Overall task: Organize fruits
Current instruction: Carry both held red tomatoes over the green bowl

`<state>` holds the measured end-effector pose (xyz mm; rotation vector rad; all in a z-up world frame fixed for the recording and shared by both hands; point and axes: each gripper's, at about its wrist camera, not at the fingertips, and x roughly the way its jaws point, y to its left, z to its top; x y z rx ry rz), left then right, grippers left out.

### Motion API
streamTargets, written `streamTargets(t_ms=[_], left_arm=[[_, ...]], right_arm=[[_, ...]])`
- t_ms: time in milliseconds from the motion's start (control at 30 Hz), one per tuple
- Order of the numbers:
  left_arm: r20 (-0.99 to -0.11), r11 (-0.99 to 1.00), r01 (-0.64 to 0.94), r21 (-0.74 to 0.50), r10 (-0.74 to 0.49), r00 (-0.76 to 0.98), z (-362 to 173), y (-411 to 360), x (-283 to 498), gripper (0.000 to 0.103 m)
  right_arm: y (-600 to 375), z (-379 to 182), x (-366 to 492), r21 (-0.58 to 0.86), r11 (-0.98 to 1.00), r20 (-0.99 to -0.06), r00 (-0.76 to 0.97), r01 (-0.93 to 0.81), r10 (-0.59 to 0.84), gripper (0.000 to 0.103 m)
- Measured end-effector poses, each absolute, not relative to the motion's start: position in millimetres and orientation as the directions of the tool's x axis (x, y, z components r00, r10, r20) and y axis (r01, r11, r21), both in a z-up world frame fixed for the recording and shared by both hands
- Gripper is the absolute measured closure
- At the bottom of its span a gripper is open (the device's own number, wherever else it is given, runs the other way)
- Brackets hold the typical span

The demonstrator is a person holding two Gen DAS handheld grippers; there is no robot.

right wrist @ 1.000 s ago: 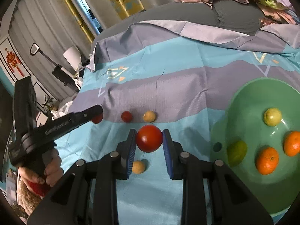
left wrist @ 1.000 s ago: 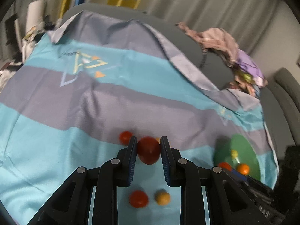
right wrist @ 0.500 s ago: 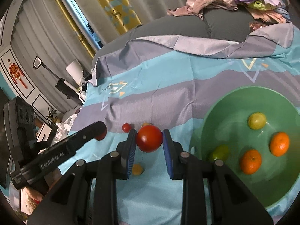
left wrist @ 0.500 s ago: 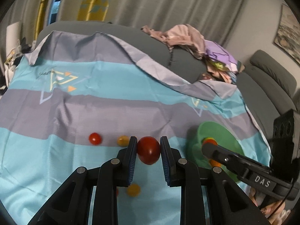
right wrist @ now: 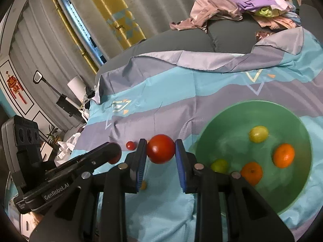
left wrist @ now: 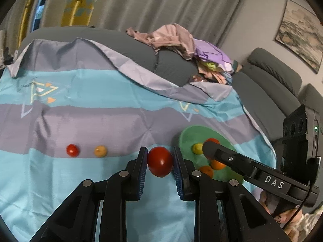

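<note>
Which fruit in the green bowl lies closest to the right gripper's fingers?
The green lime, at the green bowl's near-left edge beside the right gripper; the oranges and yellow-green fruit lie farther right.

green bowl (right wrist: pixel 302 181): blurred, lower rim hidden behind the right claw (right wrist: pixel 160 157)
small yellow fruit (right wrist: pixel 143 185): mostly hidden by a claw finger
</note>
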<state>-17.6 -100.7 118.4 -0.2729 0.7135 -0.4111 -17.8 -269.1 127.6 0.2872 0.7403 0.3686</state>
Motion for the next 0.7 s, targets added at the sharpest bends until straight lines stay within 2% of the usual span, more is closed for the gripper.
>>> streamTargets(t_ms=[400,700], left_arm=[[-0.558,0.860,0.302,-0.411,-0.499,0.663,126.4,-136.6,-6.8,0.078],[-0.601,0.867,0.319,-0.383,-0.496,0.626,110.9,-180.4,1.6,0.078]], right_arm=[[-326.5,131.7,-18.9,0.437,0.889,-0.560,0.733,-0.135,0.386,0.074],[-372.6,126.4,-21.3,0.488,0.871,-0.546,0.761,-0.052,0.351,0.074]])
